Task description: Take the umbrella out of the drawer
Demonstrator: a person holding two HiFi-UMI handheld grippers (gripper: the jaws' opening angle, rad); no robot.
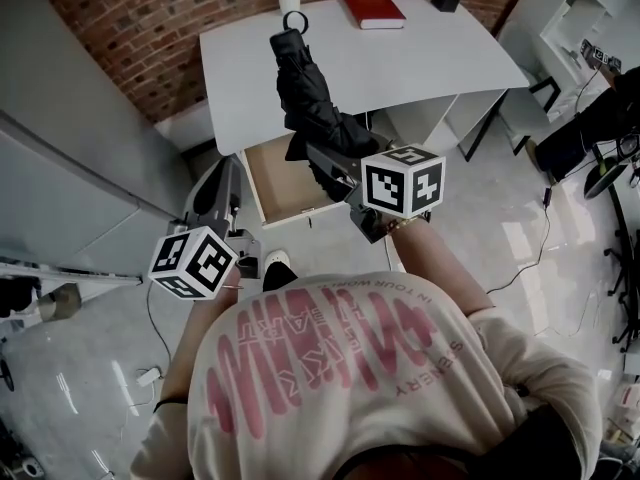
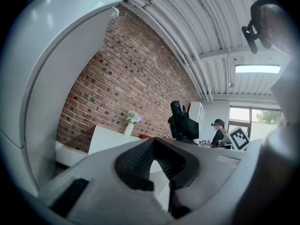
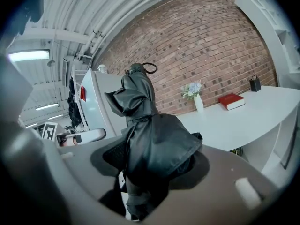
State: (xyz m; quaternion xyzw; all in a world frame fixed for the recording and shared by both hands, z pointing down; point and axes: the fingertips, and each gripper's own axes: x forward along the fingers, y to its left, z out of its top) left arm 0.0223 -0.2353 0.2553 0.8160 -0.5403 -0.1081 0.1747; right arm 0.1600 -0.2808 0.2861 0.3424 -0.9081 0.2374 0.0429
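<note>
Holding the umbrella upright above the open drawer: lift-out step.
Right gripper is clamping its folded cloth; left gripper is idling, jaws together and empty. Next move is probably carrying it clear.

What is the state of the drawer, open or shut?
Open: the drawer is pulled out from under the white desk, with its wooden bottom showing.

Umbrella in the right tool, above the drawer.

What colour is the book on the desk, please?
The book is red, clearest in the head view.
</note>
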